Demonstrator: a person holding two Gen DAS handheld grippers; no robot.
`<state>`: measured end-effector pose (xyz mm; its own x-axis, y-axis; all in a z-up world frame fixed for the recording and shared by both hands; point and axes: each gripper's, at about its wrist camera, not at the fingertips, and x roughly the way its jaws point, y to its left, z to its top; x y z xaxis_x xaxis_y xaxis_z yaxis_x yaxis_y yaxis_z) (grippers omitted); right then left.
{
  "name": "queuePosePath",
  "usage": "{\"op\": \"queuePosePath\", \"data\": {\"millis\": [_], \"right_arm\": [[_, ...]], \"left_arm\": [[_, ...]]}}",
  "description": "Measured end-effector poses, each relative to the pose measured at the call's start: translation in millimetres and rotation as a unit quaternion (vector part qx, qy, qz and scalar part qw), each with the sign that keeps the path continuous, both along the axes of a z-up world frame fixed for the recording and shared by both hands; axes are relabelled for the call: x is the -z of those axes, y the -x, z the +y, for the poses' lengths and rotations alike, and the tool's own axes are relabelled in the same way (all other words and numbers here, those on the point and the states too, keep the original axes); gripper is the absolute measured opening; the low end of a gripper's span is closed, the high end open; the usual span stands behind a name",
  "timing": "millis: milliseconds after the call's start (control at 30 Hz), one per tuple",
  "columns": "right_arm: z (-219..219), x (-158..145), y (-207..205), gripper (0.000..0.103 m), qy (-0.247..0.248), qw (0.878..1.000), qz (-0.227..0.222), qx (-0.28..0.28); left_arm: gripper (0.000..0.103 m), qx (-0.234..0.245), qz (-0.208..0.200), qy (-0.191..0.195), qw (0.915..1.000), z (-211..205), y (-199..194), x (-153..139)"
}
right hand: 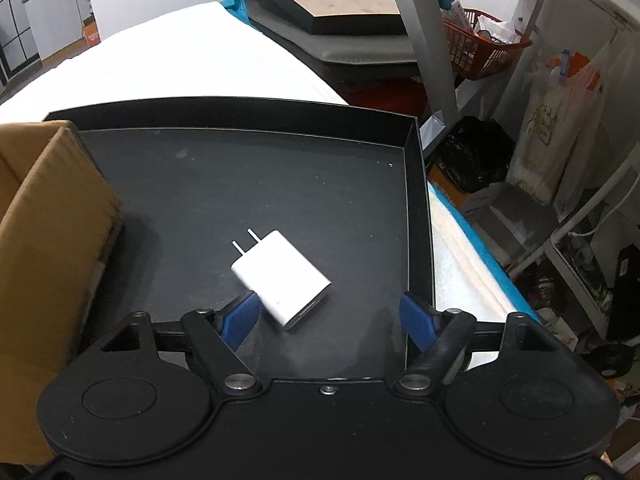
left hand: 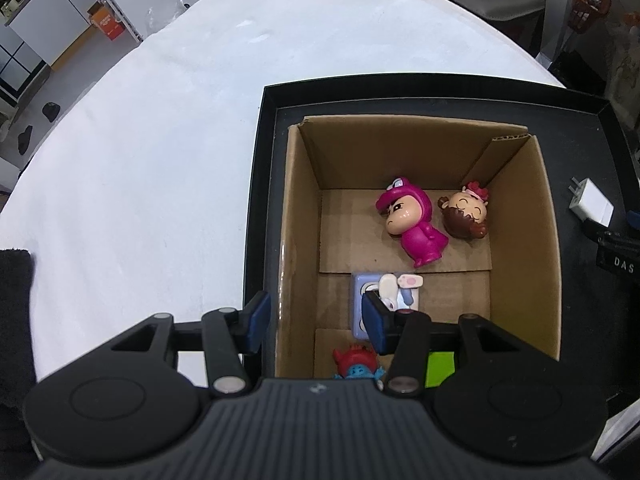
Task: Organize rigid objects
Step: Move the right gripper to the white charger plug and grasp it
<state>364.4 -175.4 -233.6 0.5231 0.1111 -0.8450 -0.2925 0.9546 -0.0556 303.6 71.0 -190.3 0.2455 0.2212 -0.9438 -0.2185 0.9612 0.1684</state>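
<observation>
A cardboard box (left hand: 544, 208) stands in a black tray (left hand: 260, 152). Inside lie a pink-suited figurine (left hand: 416, 228), a brown-haired doll head (left hand: 466, 212), a light blue block with a white toy on it (left hand: 384, 292), a red and blue figure (left hand: 356, 362) and a green piece (left hand: 440, 368). My left gripper (left hand: 316, 322) is open and empty over the box's left wall. A white plug charger (right hand: 282, 276) lies on the tray floor (right hand: 240, 168). My right gripper (right hand: 328, 320) is open, just short of the charger, left pad (right hand: 240, 318) beside it.
The tray sits on a white-covered table (left hand: 160, 140). The box's side (right hand: 48, 240) stands left of the charger. The tray's right rim (right hand: 420, 220) is near the table's edge. A dark framed board (right hand: 328, 4) lies beyond; shelving and an orange basket (right hand: 484, 52) stand to the right.
</observation>
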Motion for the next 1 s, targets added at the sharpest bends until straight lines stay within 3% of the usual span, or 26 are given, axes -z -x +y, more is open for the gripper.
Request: {"op": "queuePosePath", "data": {"millis": [267,367,400,667,1000], "right_arm": [[-4.9,7.2,-8.5,0.062,-0.020,1.000,-0.010,0.004],[-3.1,6.1,-5.7,0.043,-0.018,1.000,-0.019,-0.004],[-3.3,5.7,-6.1,0.041,-0.018,1.000,-0.017,-0.001],[-11.5,-0.5,5.3,0.039,-0.026,0.999,0.025,0.033],[-6.4,-28.0,21.3,0.038,-0.030,0.999,0.013,0.034]], "left_arm": [[0.049,-0.005,0.009,-0.012,0.9999,3.7,-6.4,4.1],[0.049,-0.011,0.005,-0.011,0.9999,7.1,-7.0,2.6],[0.049,-0.012,0.004,-0.010,0.9999,7.4,-6.5,2.2],[0.049,-0.011,-0.001,0.002,0.9999,7.8,2.4,2.0],[0.049,-0.008,-0.017,0.016,0.9997,10.8,15.9,-5.3]]}}
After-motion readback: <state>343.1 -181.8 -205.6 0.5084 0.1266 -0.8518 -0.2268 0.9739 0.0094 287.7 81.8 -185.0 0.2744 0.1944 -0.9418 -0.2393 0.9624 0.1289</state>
